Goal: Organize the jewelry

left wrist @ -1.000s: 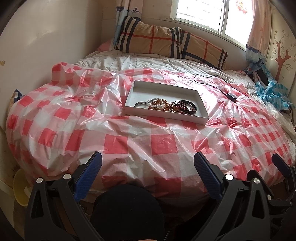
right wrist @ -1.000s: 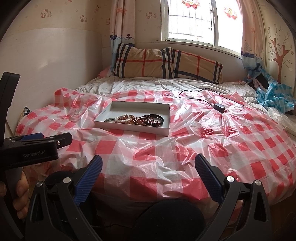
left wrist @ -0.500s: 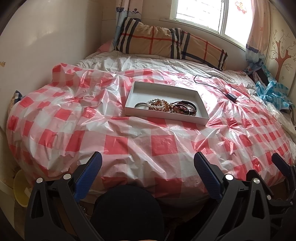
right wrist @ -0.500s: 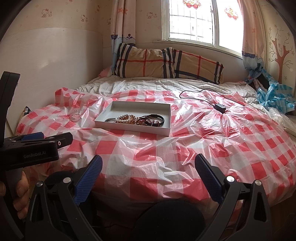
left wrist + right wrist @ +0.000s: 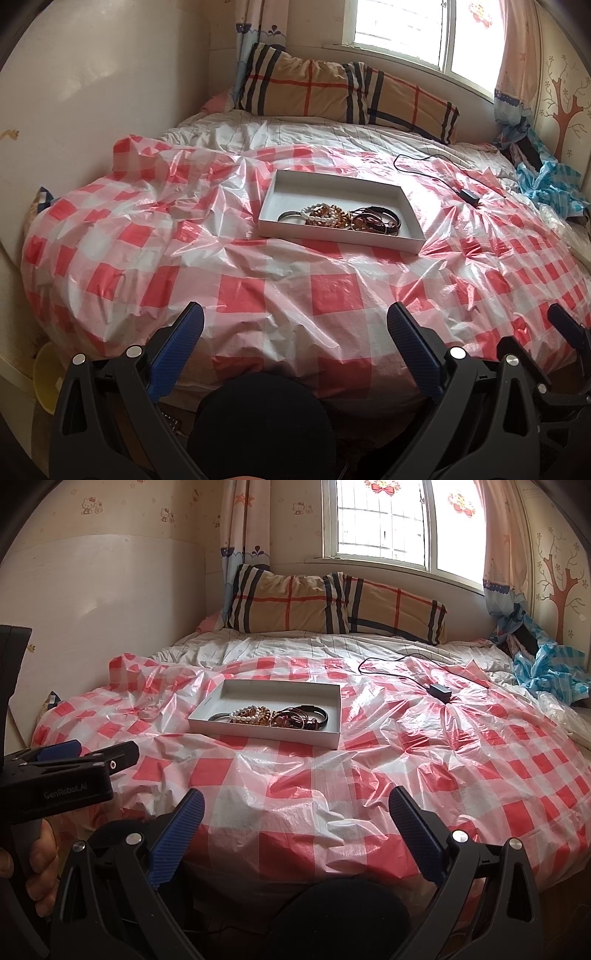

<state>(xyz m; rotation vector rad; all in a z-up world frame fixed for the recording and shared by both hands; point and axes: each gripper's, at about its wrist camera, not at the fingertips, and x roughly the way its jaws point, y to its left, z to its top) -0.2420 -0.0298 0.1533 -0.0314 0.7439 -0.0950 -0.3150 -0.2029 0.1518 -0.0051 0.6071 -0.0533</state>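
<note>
Left gripper (image 5: 295, 314): jaws spread wide, nothing between them, held over the near edge of the bed (image 5: 332, 133), well short of the tray (image 5: 334, 236). Right gripper (image 5: 295, 801): jaws likewise spread wide and holding nothing, also over the near edge.

The tray is a shallow white box lying flat on a red-and-white checked plastic sheet (image 5: 332, 295) that covers most of the bed. Jewelry (image 5: 340, 218) lies heaped along the tray's near side: a dark bangle at its left end, light and amber beaded bracelets in the middle, dark bangles and cords at the right. The far half of the tray is bare.

A black cable with a small adapter (image 5: 439, 692) lies on the sheet to the right of the tray, apart from it. Two plaid pillows (image 5: 332, 605) stand against the wall beneath the window (image 5: 399, 520).
</note>
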